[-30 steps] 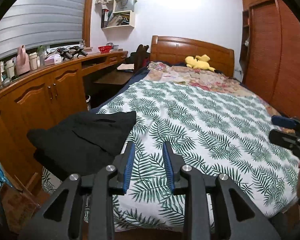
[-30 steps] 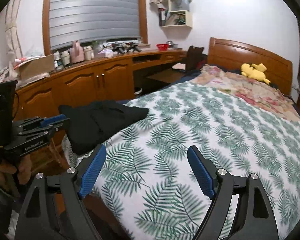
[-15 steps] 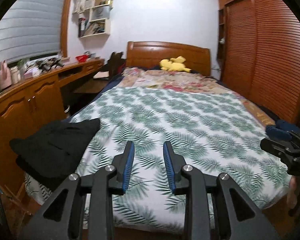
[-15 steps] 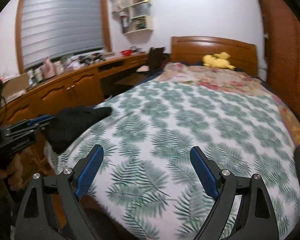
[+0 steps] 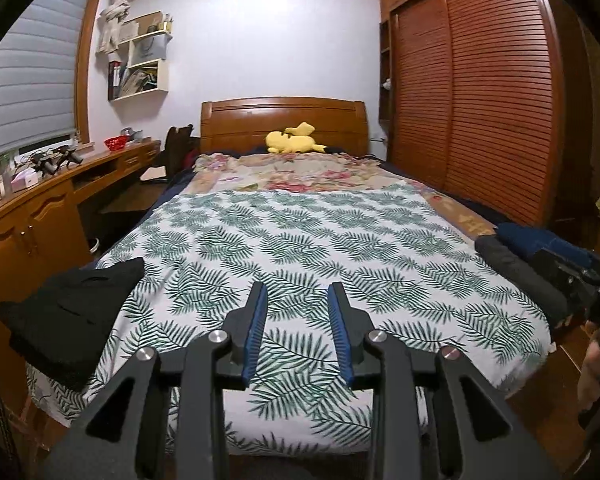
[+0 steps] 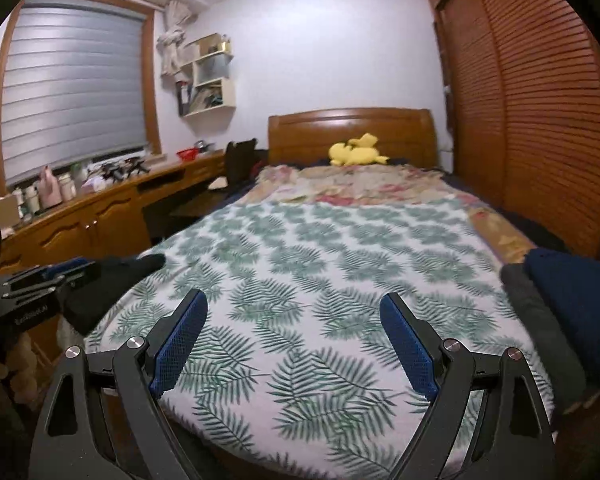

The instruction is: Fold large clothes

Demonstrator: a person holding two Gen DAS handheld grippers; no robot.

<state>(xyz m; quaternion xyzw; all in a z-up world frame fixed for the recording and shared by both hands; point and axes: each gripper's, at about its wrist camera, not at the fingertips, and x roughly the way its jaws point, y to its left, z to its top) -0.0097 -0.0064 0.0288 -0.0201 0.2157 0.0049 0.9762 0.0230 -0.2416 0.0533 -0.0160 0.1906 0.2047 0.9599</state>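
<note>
A folded black garment (image 5: 72, 312) lies on the near left corner of the bed, whose fern-print cover (image 5: 300, 240) is spread flat. At the bed's right edge sits a pile of dark clothes, a navy piece (image 6: 572, 304) on a grey one (image 6: 540, 328). My left gripper (image 5: 296, 292) hovers over the foot of the bed, jaws a narrow gap apart and empty. My right gripper (image 6: 293, 300) is wide open over the same end, holding nothing. In the right wrist view the black garment (image 6: 112, 280) lies just behind the left gripper's body (image 6: 40, 284).
A long wooden desk with cupboards (image 5: 32, 220) runs along the left wall under a blind. Slatted wardrobe doors (image 5: 480, 120) stand close to the bed's right side. A yellow plush toy (image 5: 294, 142) and a floral blanket (image 5: 300, 172) lie by the headboard.
Both views have swung to the right. The black garment has slid toward the left edge, and the wardrobe and the dark pile at the right have come into view.
</note>
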